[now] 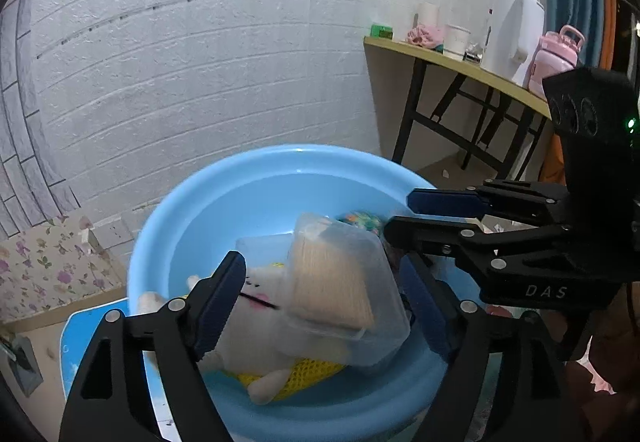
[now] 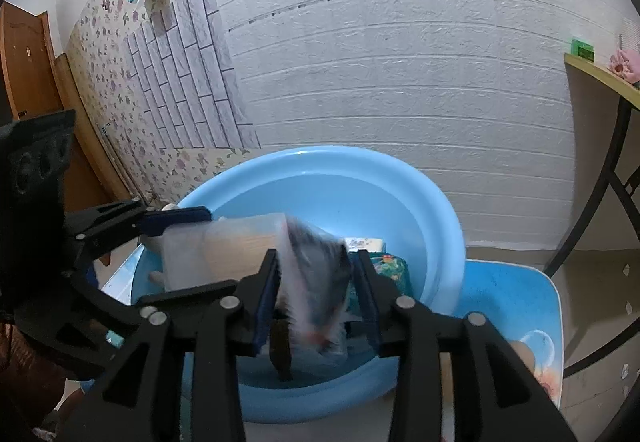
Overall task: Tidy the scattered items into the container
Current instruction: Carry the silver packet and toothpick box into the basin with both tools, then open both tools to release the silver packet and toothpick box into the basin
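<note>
Left wrist view: the left gripper (image 1: 324,306) stands with its jaws spread over a blue basin (image 1: 256,165), and a clear plastic box of wooden sticks (image 1: 344,290) sits between them; its left side is plainly clear of the left finger (image 1: 218,306), while on the right side I cannot tell whether it touches the right finger. The box is blurred and tilted, lying over a white plush toy (image 1: 256,306) with a yellow mesh part, which rests on the basin's floor. From the right, the right gripper (image 1: 404,215) reaches in level over the basin's right rim; its black body bears the raised letters "DAS".

In the right wrist view the right gripper (image 2: 316,298) has its jaws parted around a blurred grey-and-white packet (image 2: 316,274) that hangs between the blue pads; whether the pads press it cannot be told. Beyond, at the basin's (image 2: 320,161) far right, lie a patterned green pack (image 2: 394,270) and a pale flat item. The far half of the basin's floor is bare.

The basin stands on a small blue table (image 2: 516,294) close to a white brick-patterned wall (image 1: 200,61). To the right stands a yellow-topped table (image 1: 452,57) with black legs, carrying a pink bottle (image 1: 556,57), a white appliance and cups. No label there can be read.
</note>
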